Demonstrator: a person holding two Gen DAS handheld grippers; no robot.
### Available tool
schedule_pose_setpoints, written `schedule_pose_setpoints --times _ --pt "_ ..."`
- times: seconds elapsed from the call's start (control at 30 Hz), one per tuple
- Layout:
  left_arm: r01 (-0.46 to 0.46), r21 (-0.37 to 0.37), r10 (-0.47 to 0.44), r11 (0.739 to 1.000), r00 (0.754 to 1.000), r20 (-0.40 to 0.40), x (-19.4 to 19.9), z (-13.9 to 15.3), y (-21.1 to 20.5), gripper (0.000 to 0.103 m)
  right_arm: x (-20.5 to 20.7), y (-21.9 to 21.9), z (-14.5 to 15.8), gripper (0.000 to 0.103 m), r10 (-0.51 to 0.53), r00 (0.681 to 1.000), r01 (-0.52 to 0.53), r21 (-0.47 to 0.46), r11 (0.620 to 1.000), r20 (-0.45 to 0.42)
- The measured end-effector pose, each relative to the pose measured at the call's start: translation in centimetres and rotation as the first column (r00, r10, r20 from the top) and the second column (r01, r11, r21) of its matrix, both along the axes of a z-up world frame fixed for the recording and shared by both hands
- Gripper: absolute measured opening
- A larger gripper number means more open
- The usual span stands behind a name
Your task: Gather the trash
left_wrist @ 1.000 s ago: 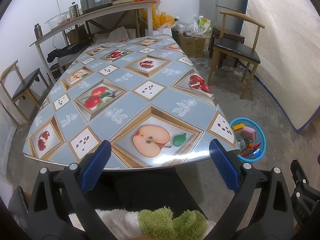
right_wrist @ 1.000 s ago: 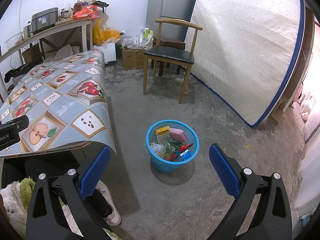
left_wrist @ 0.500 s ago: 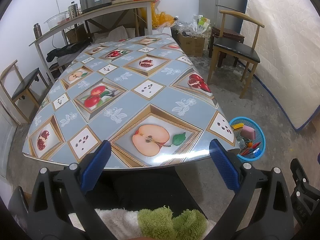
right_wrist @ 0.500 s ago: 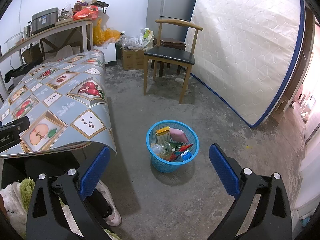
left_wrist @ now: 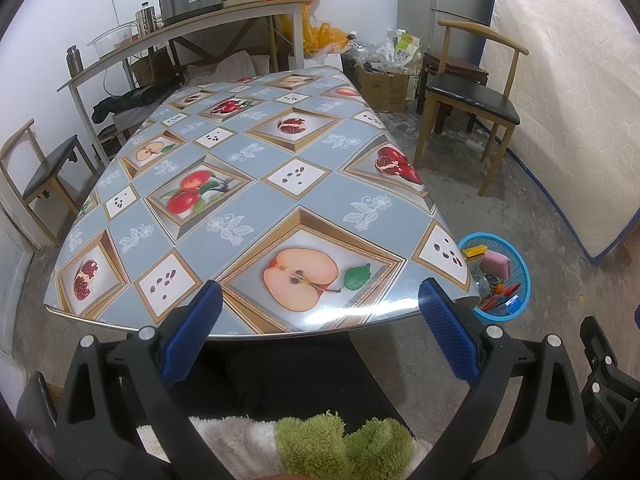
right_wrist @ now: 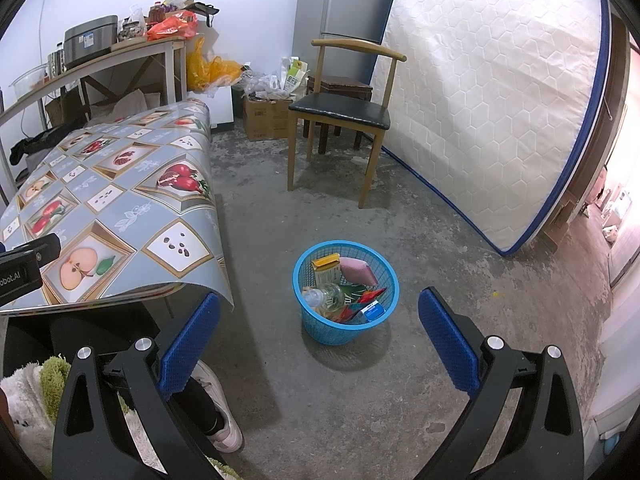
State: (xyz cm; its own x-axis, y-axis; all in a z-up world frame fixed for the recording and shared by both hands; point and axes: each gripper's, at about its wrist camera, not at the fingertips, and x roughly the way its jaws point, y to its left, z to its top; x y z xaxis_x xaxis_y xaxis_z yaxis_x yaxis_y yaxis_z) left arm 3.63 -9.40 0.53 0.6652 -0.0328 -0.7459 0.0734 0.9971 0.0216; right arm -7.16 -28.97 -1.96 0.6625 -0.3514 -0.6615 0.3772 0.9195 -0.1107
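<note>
Bare concrete floor (right_wrist: 360, 216), stained and dusty, under white walls (right_wrist: 248, 8). A wooden chair (right_wrist: 340, 116) with a black seat stands beside a mattress (right_wrist: 480, 112) leaning upright. A grey fridge (right_wrist: 344, 8) fills the corner, and a fruit-patterned tabletop (left_wrist: 248, 200) gleams under overhead light.

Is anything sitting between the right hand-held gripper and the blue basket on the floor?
Nothing visible. In the right wrist view the right hand-held gripper is open and empty, and only bare concrete floor lies between it and the blue trash basket. The table's hanging cloth corner stays off to the left.
</note>
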Motion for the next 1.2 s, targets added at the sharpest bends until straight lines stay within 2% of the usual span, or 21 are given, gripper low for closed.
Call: schedule_pose_setpoints --times 1.2 --pt "0.003 -0.001 -0.003 1.0 1.0 -0.007 -0.11 -0.21 -0.1 0.094 0.22 0.24 0.04 0.097 0.004 1.0 -0.004 0.002 1.0 0.002"
